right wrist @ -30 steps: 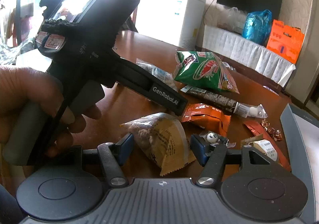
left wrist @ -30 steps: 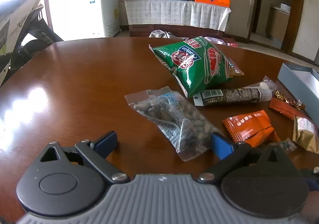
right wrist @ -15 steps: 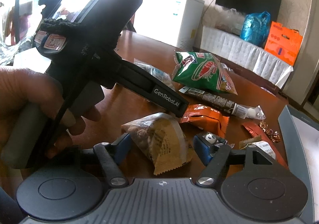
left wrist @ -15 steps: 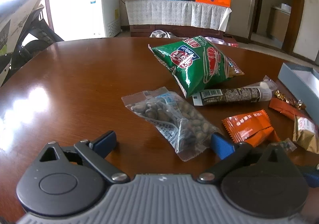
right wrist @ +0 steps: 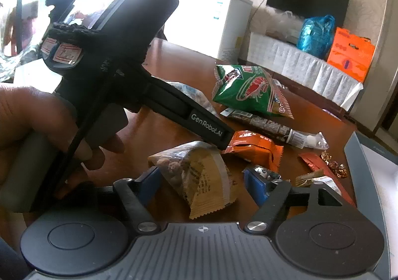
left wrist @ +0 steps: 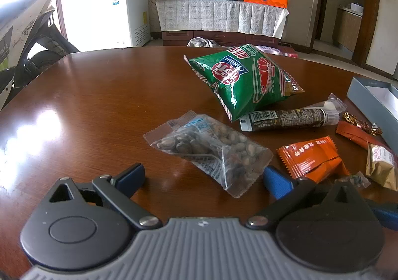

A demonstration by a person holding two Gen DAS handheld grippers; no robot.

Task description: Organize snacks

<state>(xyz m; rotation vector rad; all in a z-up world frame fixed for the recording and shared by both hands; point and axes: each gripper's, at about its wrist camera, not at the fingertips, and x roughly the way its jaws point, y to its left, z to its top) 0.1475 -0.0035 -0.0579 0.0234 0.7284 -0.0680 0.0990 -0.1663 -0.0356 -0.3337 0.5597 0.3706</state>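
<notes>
Across the brown round table (left wrist: 87, 105) the snacks are scattered, with a grey box (left wrist: 368, 95) seen at 3 o'clock in the left wrist view, likely the destination. Largest is the green shrimp-chip bag (left wrist: 243, 81) at 1 o'clock, puffed and light, long axis running 10 to 4 o'clock; crushable, best taken by a sealed edge. Next, the clear nut bag (left wrist: 211, 150) lies just ahead of the left gripper (left wrist: 204, 178), whose jaws are spread wide with nothing held; its long axis runs 10 to 4 o'clock, near corner pointing toward the right finger. It is judged soft, lumpy and slippery film, so a pinch across the narrow width or at the crimped end is advised. The dark wafer stick pack (left wrist: 291, 117) sits below the green bag, touching or nearly so, axis roughly 9 to 3 o'clock, stiff but snappable. The orange packet (left wrist: 311, 158) lies at 3 o'clock, near the nut bag. In the right wrist view the tan nut packet (right wrist: 196, 175) lies between the fingers of the right gripper (right wrist: 201, 180), jaws spread, not yet pinching; its long axis runs 11 to 5 o'clock, crimped end toward the camera. It is judged light and crinkly; the middle is the likely hold. Small foil candies (right wrist: 333, 163) lie at 3 o'clock, beside the box.
</notes>
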